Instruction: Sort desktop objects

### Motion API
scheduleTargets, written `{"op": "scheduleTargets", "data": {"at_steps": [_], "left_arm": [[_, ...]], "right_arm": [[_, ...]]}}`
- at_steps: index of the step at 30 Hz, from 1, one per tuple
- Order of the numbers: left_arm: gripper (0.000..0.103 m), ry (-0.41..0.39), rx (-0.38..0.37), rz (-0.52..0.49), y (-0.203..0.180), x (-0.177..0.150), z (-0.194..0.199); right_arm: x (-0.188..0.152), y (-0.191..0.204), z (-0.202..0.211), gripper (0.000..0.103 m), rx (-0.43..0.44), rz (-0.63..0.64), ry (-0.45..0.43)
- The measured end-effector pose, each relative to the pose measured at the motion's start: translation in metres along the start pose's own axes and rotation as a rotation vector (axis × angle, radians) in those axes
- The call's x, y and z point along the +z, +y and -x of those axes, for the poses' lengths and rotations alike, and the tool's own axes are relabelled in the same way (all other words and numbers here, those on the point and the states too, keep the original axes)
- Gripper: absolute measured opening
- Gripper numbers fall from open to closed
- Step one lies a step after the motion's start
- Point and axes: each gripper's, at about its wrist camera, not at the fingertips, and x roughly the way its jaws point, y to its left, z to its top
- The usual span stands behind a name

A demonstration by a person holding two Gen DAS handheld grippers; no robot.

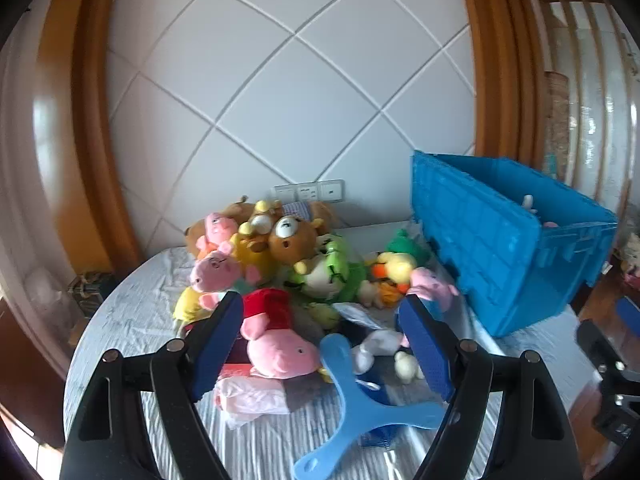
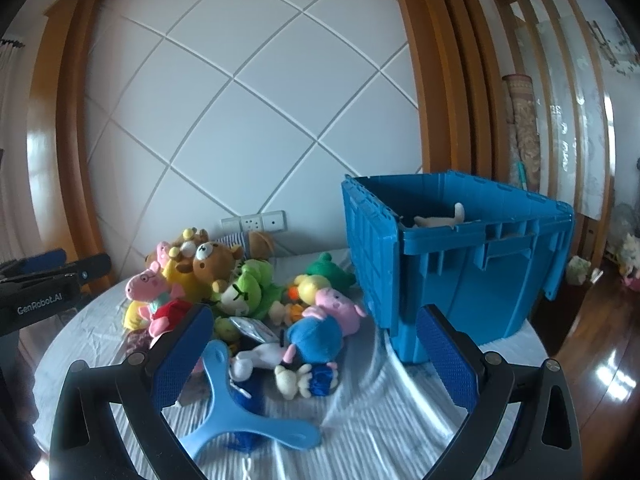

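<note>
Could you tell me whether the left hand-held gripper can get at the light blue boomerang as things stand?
Probably yes: the left hand-held gripper is open, and the light blue boomerang lies uncovered on top, right before it.

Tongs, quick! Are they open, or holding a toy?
Left tongs: open, holding nothing.
Right tongs: open, holding nothing.
</note>
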Motion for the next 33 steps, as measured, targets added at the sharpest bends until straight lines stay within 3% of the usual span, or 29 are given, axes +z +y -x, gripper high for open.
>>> {"op": "scheduleTargets", "data": {"at_steps": [4, 13, 16, 22, 33], "left_arm": [[0.080, -0.023, 0.058, -0.037, -0.002, -0.002, -0.002], [0.080, -0.103, 0.032, -0.100, -0.009, -0.002, 0.009], [0.080, -0.086, -0.051, -0.082, -0.007, 0.000, 0.008], [0.080, -0.054, -0.070, -0.031, 0.004, 0.000, 0.007], [0.080, -0.052, -0.096, -0.087, -0.004, -0.004, 0.011]], "right_arm": [[0.000, 0.002, -0.003, 0.103, 0.009, 0.005, 0.005], [0.002, 0.002, -0.002, 0.103, 0.014, 0.008, -0.002], [0.002, 0.002, -0.001, 0.103, 0.016, 0.007, -0.002], [0.002, 0.006, 0.001, 0.103, 0.026, 0.017, -0.004], [0.003, 0.011, 0.004, 0.103, 0.051, 0.031, -0.008]]}}
